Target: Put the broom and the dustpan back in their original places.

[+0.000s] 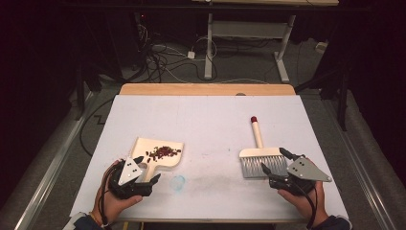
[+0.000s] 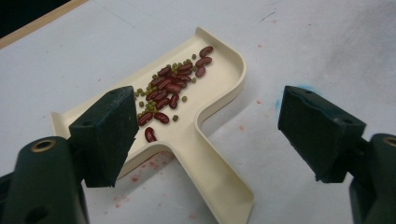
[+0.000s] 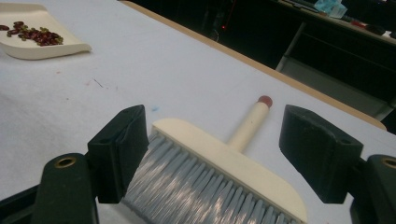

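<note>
at the table's near left, the left hand (image 1: 111, 197) angles the left gripper (image 1: 146, 170) toward one o'clock, jaws spread wide and empty astride the handle of the cream dustpan (image 1: 163, 160) holding beans (image 1: 163, 152). toward four o'clock, the right hand (image 1: 306, 199) tilts the right gripper (image 1: 276, 161) toward eleven o'clock, its jaws parted over the brush (image 1: 260, 158) bristles, gripping nothing.

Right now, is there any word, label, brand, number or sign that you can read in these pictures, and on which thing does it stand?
None can be read.
The dustpan, the brush, the white table cover and both grippers, left and right, carry no print.
The red and blue marks on the cover are stains, not writing.
</note>
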The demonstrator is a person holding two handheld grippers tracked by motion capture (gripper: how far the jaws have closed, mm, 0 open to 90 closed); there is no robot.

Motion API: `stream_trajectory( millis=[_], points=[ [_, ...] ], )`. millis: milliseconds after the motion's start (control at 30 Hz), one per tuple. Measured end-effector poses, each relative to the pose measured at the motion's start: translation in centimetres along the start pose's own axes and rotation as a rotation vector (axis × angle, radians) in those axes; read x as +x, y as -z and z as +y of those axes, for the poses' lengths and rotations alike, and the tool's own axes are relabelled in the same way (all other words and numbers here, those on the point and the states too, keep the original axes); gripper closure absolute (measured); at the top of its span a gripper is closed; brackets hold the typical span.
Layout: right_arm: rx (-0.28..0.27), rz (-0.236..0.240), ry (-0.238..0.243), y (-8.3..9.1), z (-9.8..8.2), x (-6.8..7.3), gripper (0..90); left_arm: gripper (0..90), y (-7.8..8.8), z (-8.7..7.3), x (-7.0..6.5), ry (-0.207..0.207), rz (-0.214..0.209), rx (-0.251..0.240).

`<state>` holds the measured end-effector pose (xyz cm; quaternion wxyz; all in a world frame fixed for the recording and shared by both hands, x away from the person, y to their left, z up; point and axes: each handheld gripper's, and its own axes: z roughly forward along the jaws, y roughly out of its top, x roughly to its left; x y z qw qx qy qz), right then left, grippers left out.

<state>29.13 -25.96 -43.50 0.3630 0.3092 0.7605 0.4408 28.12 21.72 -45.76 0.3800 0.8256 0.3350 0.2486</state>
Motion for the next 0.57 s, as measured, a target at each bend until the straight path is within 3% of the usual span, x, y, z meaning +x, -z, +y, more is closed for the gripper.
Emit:
stream_trajectory(
  millis=[567],
  points=[
    [-0.024,-0.01,0.005,0.33,0.2,-0.12,24.8,19.7,-0.24,0.08,0.03,-0.001,-0.001,0.009]
  ],
)
